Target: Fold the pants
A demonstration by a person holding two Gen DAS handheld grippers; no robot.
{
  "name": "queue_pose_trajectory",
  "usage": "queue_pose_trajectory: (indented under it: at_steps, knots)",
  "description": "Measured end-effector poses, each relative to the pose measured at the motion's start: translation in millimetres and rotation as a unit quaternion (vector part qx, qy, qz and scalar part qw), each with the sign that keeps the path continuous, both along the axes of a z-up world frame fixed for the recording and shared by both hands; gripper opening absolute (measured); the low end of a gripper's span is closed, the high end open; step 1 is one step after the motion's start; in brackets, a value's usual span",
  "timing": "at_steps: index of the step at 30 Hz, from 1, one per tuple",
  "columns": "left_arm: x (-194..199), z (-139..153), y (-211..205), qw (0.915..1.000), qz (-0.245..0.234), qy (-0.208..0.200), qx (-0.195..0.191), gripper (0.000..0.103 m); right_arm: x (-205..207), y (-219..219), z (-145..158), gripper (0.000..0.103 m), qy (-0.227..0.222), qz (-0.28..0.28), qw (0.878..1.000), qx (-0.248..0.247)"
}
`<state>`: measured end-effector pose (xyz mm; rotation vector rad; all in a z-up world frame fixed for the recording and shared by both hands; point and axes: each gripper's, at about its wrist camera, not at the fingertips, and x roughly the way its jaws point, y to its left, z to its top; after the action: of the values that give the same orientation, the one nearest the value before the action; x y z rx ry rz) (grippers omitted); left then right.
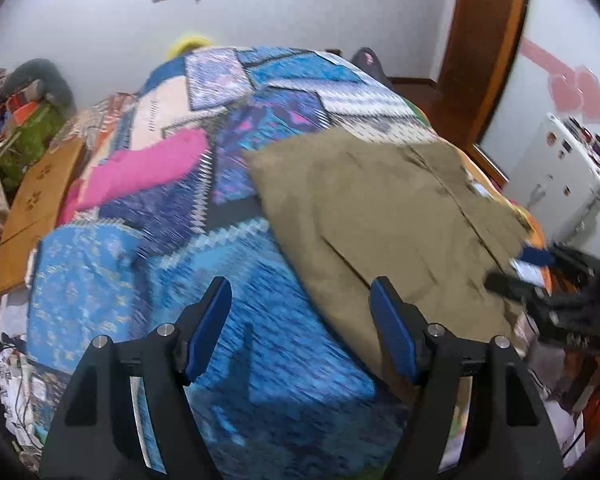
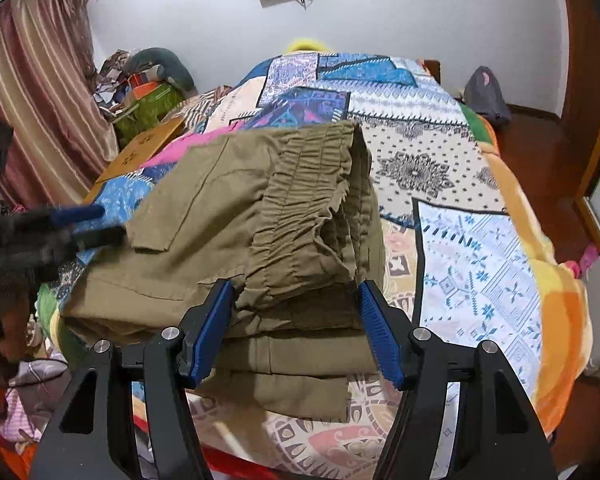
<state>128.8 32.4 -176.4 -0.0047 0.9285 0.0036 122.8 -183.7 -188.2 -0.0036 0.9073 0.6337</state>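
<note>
Olive-brown pants lie folded into a thick stack on the patchwork bedspread, elastic waistband on top. My right gripper is open, its blue pads either side of the waistband edge, not closed on it. In the left wrist view the pants lie right of centre. My left gripper is open and empty above the blue bedspread, its right pad near the pants' left edge. The left gripper also shows blurred at the left of the right wrist view; the right gripper shows at the right of the left wrist view.
A pink cloth lies on the bed's left part. A brown cardboard box and cluttered bags sit beyond the left edge. A curtain hangs left. A wooden door frame and white fridge stand right.
</note>
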Motion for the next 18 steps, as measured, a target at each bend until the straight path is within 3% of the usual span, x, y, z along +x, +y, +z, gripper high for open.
queue_pose_trajectory:
  at_steps: [7,11,14,18]
  knots:
    - [48.9,7.3,19.4,0.9990,0.007,-0.017,0.042,0.072,16.0,0.1,-4.8,0.062,0.012,0.026,1.000,-0.011]
    - [91.4,1.8,26.6,0.9996,-0.015,0.007,0.021,0.072,29.9,-0.4,-9.7,0.062,0.026,0.040,0.999,-0.007]
    - [114.2,-10.4,21.8,0.9990,-0.030,0.020,0.026,0.072,41.9,1.1,-13.2,0.062,0.028,0.048,0.998,-0.012]
    - [132.8,-44.4,9.6,0.9950,-0.048,0.050,0.071,0.072,59.8,3.0,-14.9,0.062,0.024,0.061,0.997,-0.030]
